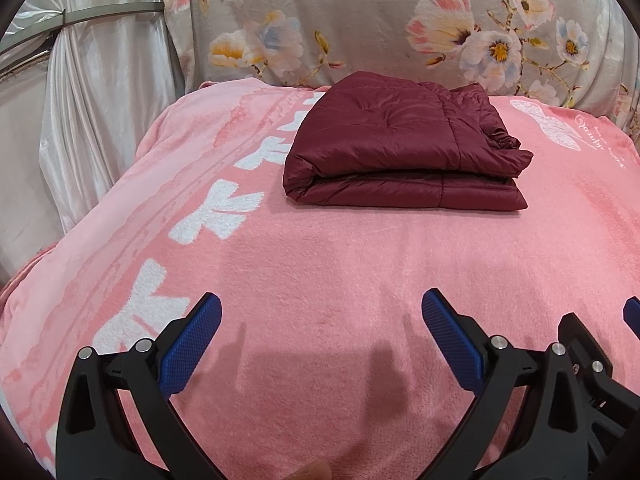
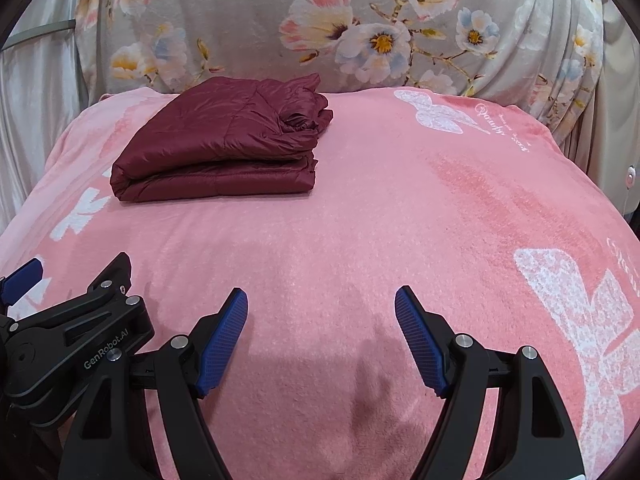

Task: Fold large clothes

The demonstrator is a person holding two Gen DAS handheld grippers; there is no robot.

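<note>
A maroon quilted jacket (image 1: 404, 148) lies folded into a compact rectangle on the far part of the pink blanket (image 1: 320, 248). It also shows in the right wrist view (image 2: 220, 144), at the far left of the blanket (image 2: 380, 208). My left gripper (image 1: 320, 312) is open and empty, hovering over the blanket's near part, well short of the jacket. My right gripper (image 2: 320, 308) is open and empty too, beside the left one, also well short of the jacket. Each gripper's black body shows at the edge of the other's view.
The pink blanket has white letters (image 1: 216, 216) along its left side and white butterfly prints (image 2: 440, 114) at the right. A grey floral cloth (image 1: 400, 20) hangs behind the bed. White satin curtains (image 1: 92, 100) hang at the left.
</note>
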